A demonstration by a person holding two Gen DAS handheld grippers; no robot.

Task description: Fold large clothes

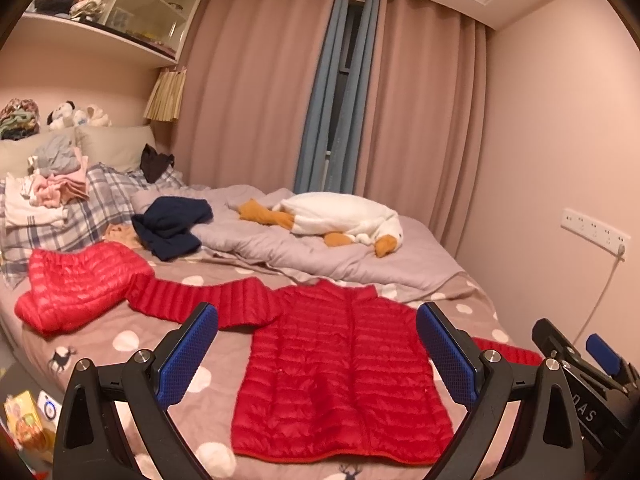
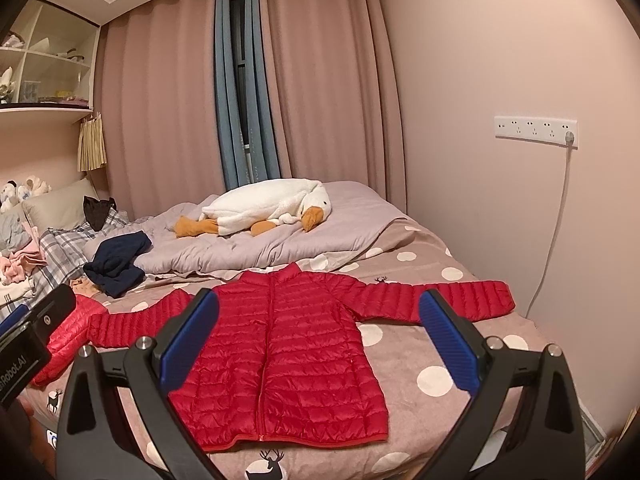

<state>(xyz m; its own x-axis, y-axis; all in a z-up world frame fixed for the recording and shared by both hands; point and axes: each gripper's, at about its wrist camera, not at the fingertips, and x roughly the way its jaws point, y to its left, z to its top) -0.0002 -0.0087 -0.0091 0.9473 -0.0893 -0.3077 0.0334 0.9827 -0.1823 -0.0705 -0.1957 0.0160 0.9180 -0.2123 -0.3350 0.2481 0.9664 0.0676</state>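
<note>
Red jacket (image 2: 280, 352) flat on bed (image 2: 440, 264)

White letters "DAS" are seen on the black body of the right hand-held gripper (image 1: 600, 354) at the lower right of the left wrist view. In the right wrist view, "Robot.AI", cut off at its start, is printed on the black left hand-held gripper (image 2: 24, 344).

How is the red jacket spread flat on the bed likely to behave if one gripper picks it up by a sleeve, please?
The red jacket is thin and quilted, so it probably weighs little and would sag limply rather than hold shape. Its shell has a sheen, so it may slip between the pads. The bed cover looks soft, so dragging could bunch both.
</note>
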